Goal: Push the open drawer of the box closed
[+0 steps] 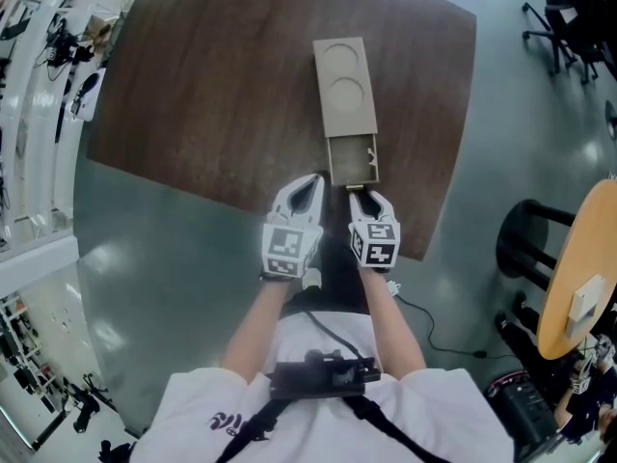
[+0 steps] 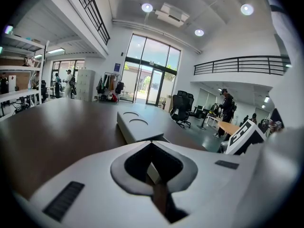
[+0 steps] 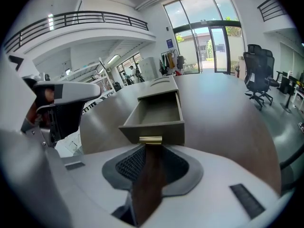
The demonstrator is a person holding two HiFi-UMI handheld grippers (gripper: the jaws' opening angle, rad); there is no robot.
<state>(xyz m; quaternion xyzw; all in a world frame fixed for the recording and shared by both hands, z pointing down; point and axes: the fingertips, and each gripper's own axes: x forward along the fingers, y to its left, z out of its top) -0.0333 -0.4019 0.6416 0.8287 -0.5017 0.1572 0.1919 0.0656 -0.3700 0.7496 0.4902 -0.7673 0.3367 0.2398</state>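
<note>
A tan box with two round recesses in its lid lies on the dark brown table. Its drawer stands pulled out toward me and looks empty. My right gripper is at the drawer front, its jaws partly closed around the small gold handle, which sits at the fingertips. My left gripper rests just left of the drawer's near corner, tips together and holding nothing. The left gripper view shows the box from its left side.
The table's near edge runs just under both grippers. A round wooden table and black stools stand on the floor to the right, black office chairs at the far right, white shelving on the left.
</note>
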